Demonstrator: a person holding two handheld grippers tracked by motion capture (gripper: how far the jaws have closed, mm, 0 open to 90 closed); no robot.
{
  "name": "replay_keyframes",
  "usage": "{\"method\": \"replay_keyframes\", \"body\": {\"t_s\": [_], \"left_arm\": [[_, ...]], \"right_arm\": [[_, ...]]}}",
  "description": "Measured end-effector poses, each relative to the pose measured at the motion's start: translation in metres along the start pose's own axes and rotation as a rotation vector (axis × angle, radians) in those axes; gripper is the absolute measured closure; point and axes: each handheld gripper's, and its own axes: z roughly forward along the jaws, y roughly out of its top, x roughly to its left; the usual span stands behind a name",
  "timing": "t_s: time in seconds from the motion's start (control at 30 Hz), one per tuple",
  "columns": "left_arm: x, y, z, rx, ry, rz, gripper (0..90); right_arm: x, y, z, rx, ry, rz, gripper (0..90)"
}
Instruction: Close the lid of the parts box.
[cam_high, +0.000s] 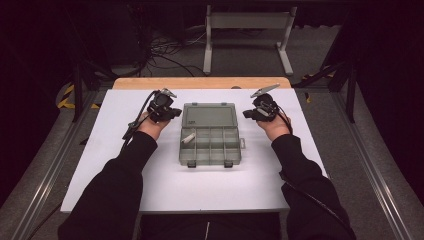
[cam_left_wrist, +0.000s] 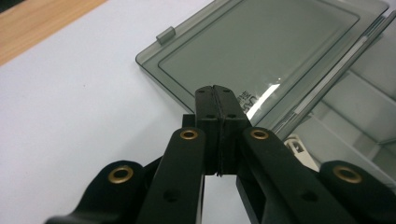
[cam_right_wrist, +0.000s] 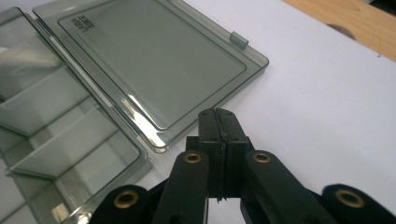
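Both claws, left (cam_high: 172, 113) and right (cam_high: 248, 114), sit pinched closed on nothing, flanking the flipped-back lid (cam_high: 209, 115) of the organizer box (cam_high: 210, 145) mid-table (cam_high: 100, 155), probably parked there so they're clear of the open compartments.

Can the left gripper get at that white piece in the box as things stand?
Probably yes. The lid lies flat open, so the white piece in the box's near-left compartment is uncovered. The left gripper sits just beside it with nothing between, but its jaws are shut and must open first.
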Motion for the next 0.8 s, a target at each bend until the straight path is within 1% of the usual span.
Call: {"method": "replay_keyframes", "body": {"t_s": [0.03,0.07,0.13,0.3,0.5,0.57,0.63,0.67,0.8], "left_arm": [[0.000,-0.001,0.002,0.006,0.003,-0.006,90.0],[0.001,-0.001,0.003,0.006,0.005,-0.002,89.9],[0.002,-0.002,0.007,0.021,-0.003,-0.007,90.0],[0.004,-0.004,0.013,0.043,0.000,-0.013,90.0],[0.007,-0.009,0.019,0.055,0.000,-0.028,89.9],[0.009,-0.012,0.021,0.066,-0.004,-0.034,90.0],[0.011,-0.015,0.024,0.066,-0.007,-0.052,89.9],[0.012,-0.016,0.024,0.075,-0.019,-0.052,90.0],[0.013,-0.018,0.027,0.087,-0.020,-0.054,90.0]], "right_arm": [[-0.001,-0.001,0.002,0.004,0.002,-0.002,90.0],[-0.001,-0.002,0.004,0.011,0.001,0.005,90.0],[-0.002,-0.003,0.007,0.020,0.003,0.003,90.0],[-0.004,-0.007,0.016,0.042,0.003,0.011,90.0],[-0.007,-0.009,0.023,0.059,0.007,0.017,90.0],[-0.007,-0.010,0.025,0.065,0.009,0.018,90.0],[-0.006,-0.011,0.028,0.068,0.013,0.021,90.0],[-0.006,-0.011,0.029,0.073,0.015,0.018,90.0],[-0.005,-0.011,0.033,0.081,0.020,0.018,90.0]]}}
